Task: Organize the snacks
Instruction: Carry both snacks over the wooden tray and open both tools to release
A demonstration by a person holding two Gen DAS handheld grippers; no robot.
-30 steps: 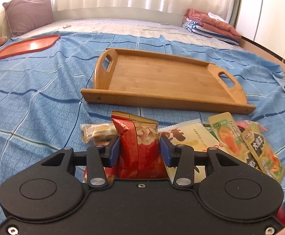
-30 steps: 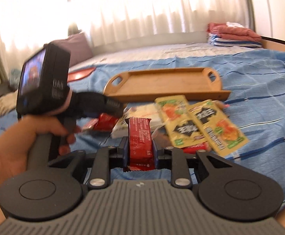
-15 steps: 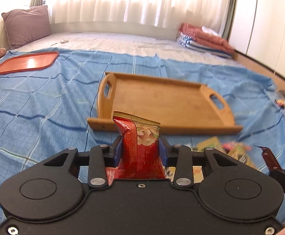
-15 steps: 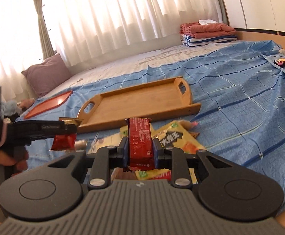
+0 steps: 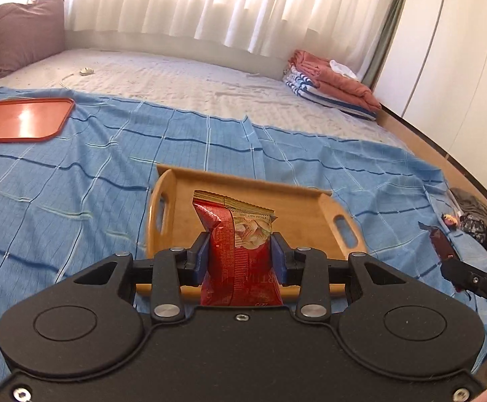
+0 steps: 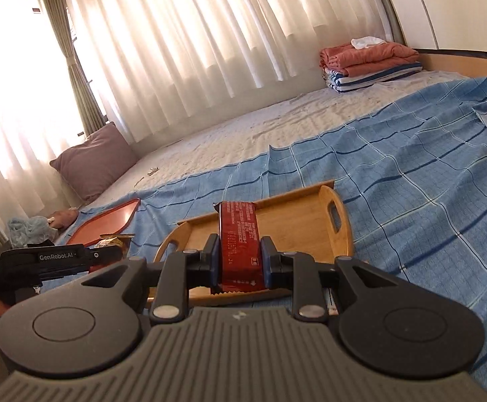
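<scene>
With the left gripper (image 5: 240, 256) pinching a puffy red snack bag (image 5: 240, 251) and the right gripper (image 6: 238, 261) clamping a red bar (image 6: 240, 244), both held above the wooden tray's (image 5: 313, 211) near edge, either could slip out onto the blue bedspread (image 5: 76, 184).

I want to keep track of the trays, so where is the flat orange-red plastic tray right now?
The flat orange-red plastic tray lies on the blue checked bedspread at far left in the left wrist view, beyond the wooden handled tray, near the mauve pillow.
</scene>
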